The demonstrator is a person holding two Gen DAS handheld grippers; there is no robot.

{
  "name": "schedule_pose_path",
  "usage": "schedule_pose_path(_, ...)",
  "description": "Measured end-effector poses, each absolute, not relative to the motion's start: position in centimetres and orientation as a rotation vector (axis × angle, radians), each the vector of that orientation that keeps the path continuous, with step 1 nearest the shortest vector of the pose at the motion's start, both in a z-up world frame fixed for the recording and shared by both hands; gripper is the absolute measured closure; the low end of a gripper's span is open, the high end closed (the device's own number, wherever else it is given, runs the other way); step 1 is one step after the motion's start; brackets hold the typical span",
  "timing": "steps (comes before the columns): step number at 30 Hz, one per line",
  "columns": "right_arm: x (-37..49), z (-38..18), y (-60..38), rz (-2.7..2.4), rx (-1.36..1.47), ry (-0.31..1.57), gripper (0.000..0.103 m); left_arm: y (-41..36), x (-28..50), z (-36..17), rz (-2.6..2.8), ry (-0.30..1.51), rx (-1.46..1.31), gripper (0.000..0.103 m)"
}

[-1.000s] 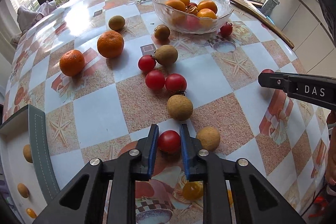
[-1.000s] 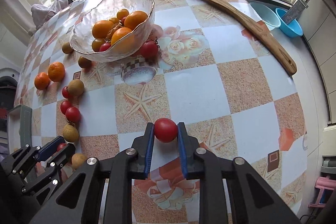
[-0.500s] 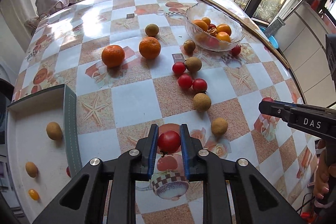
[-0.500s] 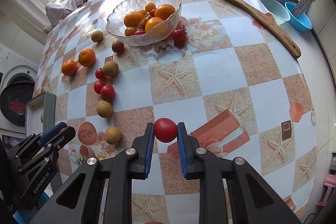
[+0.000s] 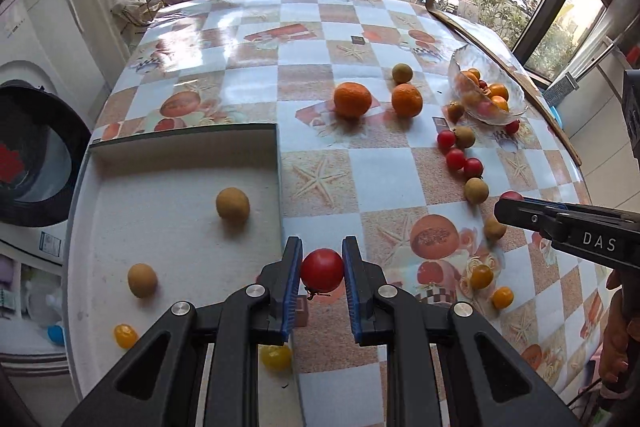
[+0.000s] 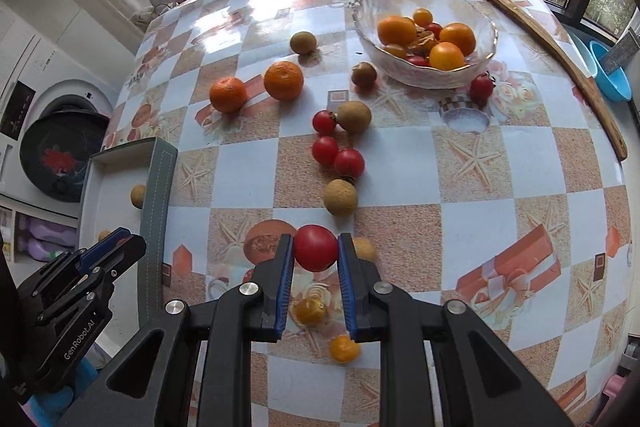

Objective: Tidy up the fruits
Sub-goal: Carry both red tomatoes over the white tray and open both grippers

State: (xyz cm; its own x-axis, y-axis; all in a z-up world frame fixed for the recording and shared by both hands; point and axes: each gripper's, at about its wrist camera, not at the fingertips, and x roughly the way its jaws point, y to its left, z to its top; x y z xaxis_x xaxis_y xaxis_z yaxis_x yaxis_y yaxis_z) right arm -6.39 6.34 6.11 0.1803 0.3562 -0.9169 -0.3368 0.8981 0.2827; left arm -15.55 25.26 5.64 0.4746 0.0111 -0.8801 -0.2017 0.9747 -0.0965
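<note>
Left gripper [image 5: 322, 277] pinches a tomato [image 5: 322, 270] near tray [image 5: 276, 155] wall, likely for sorting; right gripper [image 6: 315, 259] pinches another tomato [image 6: 315, 247] above table [image 6: 472, 223].

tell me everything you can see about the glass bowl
The glass bowl is clear, with a wavy, irregular rim and rippled walls. It stands upright on the checked tablecloth near the window side, holding oranges, small red tomatoes and a yellow one. A red tomato sits against its outer wall; neither claw touches it.
</note>
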Motion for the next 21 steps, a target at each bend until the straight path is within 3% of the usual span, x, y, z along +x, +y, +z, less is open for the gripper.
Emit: schedule_pose_path(21,-11.1,4.6,26.2,0.789,-0.161,1.342,0.08,40.0,-16.6,1.5,0.339,1.119,-0.191,0.081)
